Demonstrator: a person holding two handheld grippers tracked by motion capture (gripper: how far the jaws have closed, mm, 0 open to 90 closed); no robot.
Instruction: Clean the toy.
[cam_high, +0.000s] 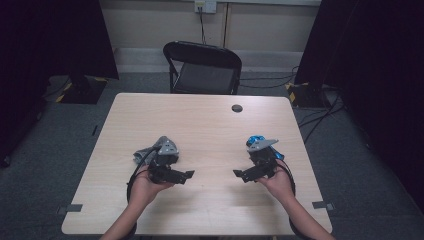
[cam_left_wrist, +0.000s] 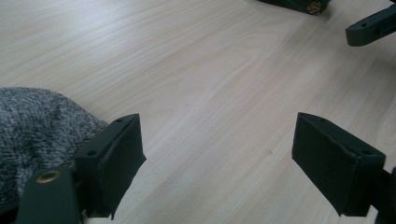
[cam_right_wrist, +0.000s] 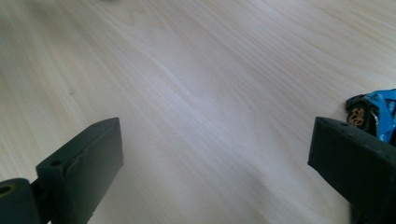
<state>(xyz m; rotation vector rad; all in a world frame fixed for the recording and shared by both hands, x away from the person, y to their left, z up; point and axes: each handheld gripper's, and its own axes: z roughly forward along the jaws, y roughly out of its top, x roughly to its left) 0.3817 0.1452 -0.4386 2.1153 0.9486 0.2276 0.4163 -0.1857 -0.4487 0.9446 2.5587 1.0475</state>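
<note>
Grey cloth (cam_high: 145, 154) near table (cam_high: 210, 125) left edge, blue toy car (cam_high: 256, 141) near right; left gripper (cam_high: 189, 174) and right gripper (cam_high: 237, 173) wide, empty, poised to grasp.

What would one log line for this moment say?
left hand-held gripper: open, beside grey cloth | right hand-held gripper: open, beside blue toy car | nothing held

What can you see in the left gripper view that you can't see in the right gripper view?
The left gripper view has a grey fuzzy cloth beside the left gripper, plus a jaw of the other gripper farther off at the top right. The right gripper view has a blue toy car beside the right gripper. Both share the pale wooden table and a pair of black jaws standing wide apart with nothing between them.
</note>
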